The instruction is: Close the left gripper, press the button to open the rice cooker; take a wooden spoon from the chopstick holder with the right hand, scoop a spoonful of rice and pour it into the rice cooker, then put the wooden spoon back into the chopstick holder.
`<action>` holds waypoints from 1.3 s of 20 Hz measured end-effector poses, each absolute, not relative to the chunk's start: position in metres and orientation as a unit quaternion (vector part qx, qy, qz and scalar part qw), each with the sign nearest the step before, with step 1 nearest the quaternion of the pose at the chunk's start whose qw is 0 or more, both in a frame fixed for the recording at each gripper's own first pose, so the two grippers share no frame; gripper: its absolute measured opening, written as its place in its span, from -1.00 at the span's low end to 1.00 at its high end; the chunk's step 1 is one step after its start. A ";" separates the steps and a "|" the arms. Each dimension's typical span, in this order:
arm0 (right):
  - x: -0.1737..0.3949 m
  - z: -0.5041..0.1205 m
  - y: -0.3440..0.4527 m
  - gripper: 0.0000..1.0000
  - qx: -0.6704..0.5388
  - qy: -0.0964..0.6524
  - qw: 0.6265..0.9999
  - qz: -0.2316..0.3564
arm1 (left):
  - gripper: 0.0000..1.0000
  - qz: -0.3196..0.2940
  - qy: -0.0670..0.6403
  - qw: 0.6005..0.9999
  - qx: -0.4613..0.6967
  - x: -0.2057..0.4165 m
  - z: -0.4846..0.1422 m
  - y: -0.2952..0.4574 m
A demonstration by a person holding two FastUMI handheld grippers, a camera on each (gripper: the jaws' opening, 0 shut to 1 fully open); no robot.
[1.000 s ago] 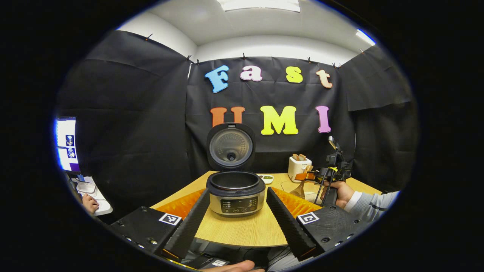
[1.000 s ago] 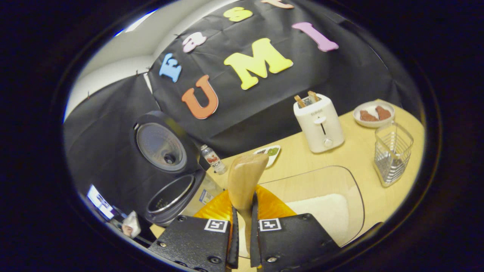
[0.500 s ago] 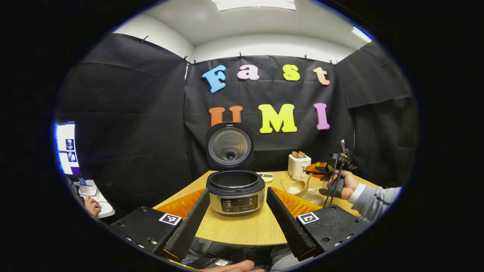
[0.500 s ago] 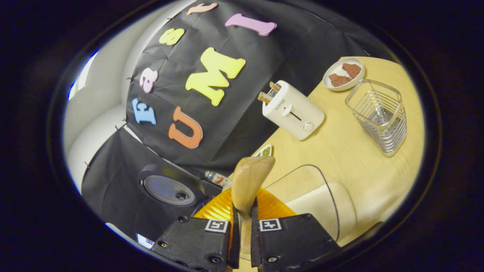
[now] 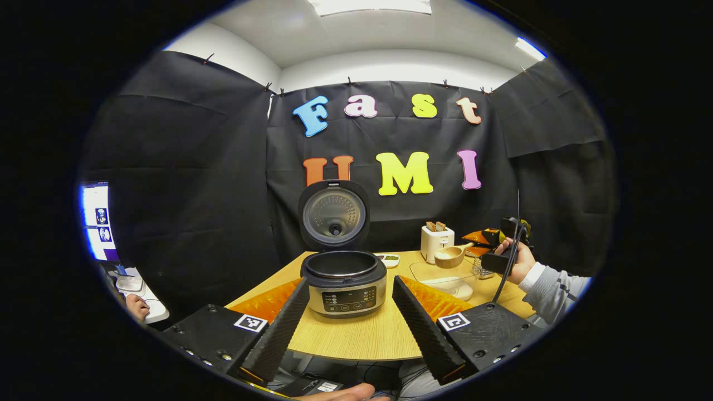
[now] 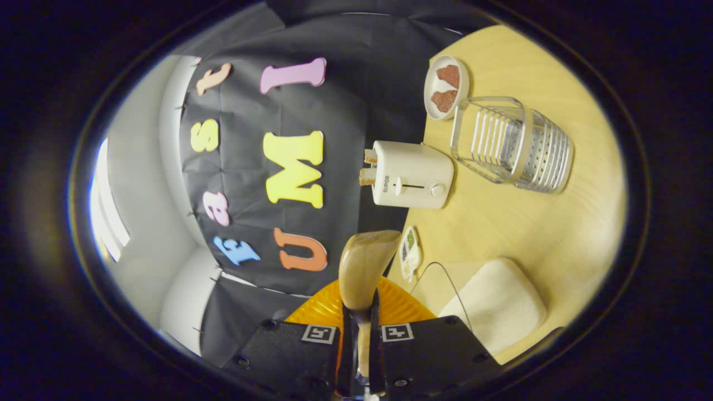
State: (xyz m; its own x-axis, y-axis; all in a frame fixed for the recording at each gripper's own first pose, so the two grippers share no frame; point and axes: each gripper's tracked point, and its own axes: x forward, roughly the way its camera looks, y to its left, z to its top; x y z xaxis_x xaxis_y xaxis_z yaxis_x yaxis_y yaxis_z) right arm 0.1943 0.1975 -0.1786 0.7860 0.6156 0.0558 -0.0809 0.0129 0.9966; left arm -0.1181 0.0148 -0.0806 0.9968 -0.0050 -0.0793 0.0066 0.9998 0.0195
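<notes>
The rice cooker (image 5: pixel 343 284) stands open on the table, its lid (image 5: pixel 334 214) upright and the pot dark inside. My left gripper (image 5: pixel 351 283) is open, its fingers spread on either side of the cooker and short of it. To the right, a hand holds my right gripper (image 5: pixel 483 243), shut on the handle of the wooden spoon (image 5: pixel 450 255). The spoon's bowl is level above the clear rice container (image 5: pixel 445 278). In the right gripper view, rolled on its side, the wooden spoon (image 6: pixel 365 267) sticks out between the fingers of my right gripper (image 6: pixel 359 340). Beyond lie the rice (image 6: pixel 496 303) and the chopstick holder (image 6: pixel 509 147).
A white toaster (image 6: pixel 409 181) with bread stands by the back wall. Near it are a small dish (image 6: pixel 409 253) and a plate (image 6: pixel 445 86) with two brown pieces. A person's hand (image 5: pixel 133 305) rests at a desk with a monitor (image 5: pixel 97 220) far left.
My right gripper has rolled about a quarter turn and lifted the spoon from inside the rice container to level above it. My left gripper has barely moved and stays open.
</notes>
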 end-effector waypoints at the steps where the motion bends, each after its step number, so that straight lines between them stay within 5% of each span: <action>1: 0.193 -0.177 0.197 -0.67 0.673 0.204 0.664 0.255 | 0.92 -0.004 0.039 0.999 0.010 -0.118 -0.080 0.014; 17: 0.150 -0.146 0.324 -0.67 0.606 0.269 0.691 0.287 | 0.91 0.007 0.037 0.999 -0.004 -0.149 -0.083 0.055; 26: 0.137 -0.120 0.440 -0.65 0.390 0.292 0.815 0.315 | 0.92 0.013 0.031 0.999 0.000 -0.169 -0.089 0.085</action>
State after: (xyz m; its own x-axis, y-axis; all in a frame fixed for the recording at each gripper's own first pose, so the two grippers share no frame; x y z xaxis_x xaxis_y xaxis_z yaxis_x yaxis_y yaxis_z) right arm 0.1367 0.4401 -0.1199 0.6316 0.7405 -0.2299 -0.2858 0.4979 0.8187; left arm -0.1686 0.0853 -0.0886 0.9978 0.0255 -0.0620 -0.0255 0.9997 0.0008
